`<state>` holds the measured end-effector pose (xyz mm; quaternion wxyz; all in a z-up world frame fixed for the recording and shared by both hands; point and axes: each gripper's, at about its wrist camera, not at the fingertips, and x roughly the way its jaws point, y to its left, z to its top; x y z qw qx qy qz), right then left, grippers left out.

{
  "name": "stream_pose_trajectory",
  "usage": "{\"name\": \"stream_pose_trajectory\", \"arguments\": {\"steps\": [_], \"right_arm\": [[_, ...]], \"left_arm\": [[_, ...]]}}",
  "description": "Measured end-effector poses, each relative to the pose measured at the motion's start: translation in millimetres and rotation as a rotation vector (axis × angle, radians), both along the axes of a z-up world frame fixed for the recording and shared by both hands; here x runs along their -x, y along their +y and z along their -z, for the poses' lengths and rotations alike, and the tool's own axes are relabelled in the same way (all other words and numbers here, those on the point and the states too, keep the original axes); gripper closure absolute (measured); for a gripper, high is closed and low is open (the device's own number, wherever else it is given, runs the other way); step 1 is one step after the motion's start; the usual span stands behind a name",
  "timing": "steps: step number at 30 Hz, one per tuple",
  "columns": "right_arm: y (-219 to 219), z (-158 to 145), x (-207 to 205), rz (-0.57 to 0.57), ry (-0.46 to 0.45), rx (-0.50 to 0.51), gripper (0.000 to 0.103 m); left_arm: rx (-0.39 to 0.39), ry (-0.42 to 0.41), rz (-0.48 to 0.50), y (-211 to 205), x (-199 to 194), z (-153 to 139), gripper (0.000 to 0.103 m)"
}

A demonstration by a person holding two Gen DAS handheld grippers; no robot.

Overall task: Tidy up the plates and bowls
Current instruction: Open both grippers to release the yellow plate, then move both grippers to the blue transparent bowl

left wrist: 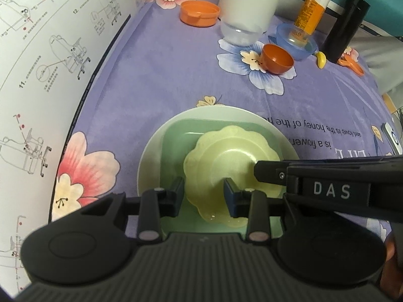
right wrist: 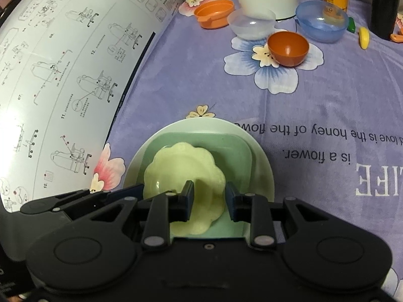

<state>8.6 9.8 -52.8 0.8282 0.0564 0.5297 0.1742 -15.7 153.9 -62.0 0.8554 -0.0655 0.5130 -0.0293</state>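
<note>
From the left wrist camera, the left gripper (left wrist: 204,191) straddles the near rim of a pale yellow flower-shaped dish (left wrist: 231,158). Its jaws stand partly apart on either side of the scalloped edge; whether the pads press the rim cannot be told. The dish sits slightly off-centre, toward the near right, in a green square plate (left wrist: 176,136), which rests on a pale round plate (left wrist: 148,161) on the purple flowered cloth (left wrist: 163,75). The right gripper (left wrist: 262,171) reaches in from the right, its tip over the dish's far side.

From the right wrist camera, the right gripper (right wrist: 209,198) also hangs over the yellow dish (right wrist: 181,168), jaws narrowly parted with the dish's right-hand edge between them; contact cannot be confirmed. The left gripper's arm (right wrist: 75,201) lies at lower left. Further back stand an orange bowl (right wrist: 288,47), a blue bowl (right wrist: 320,22), a clear bowl (right wrist: 252,24) and an orange lid-like dish (right wrist: 214,12), all well apart from the stack.

The step appears to be settling the yellow dish onto the stack. Done well, both sides should come down evenly, the dish level and centred in the square plate, with release only once it rests flat.

The dish faces open side up. Being roughly round, it has no clear long axis; the square plate's edges run about parallel to the near table edge.
</note>
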Motion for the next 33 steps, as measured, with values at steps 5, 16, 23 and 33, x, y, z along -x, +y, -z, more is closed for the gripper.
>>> {"name": "stream_pose_trajectory", "arguments": {"steps": [5,16,23,33], "right_arm": [[0,0,-3,0.0,-0.012,-0.012,0.068],[-19,-28,4,0.007,-0.139,0.001,0.0],[-36,-29,8,0.043,-0.137,-0.001,0.0],[-49,-30,13,0.084,-0.131,-0.033,0.0]], "left_arm": [[-0.002,-0.015,0.001,0,-1,-1,0.06],[-0.074,-0.19,0.0,-2,15,-26,0.0],[-0.034,-0.162,-0.029,0,12,-24,0.0],[-0.035,-0.138,-0.032,-7,10,-25,0.0]]}}
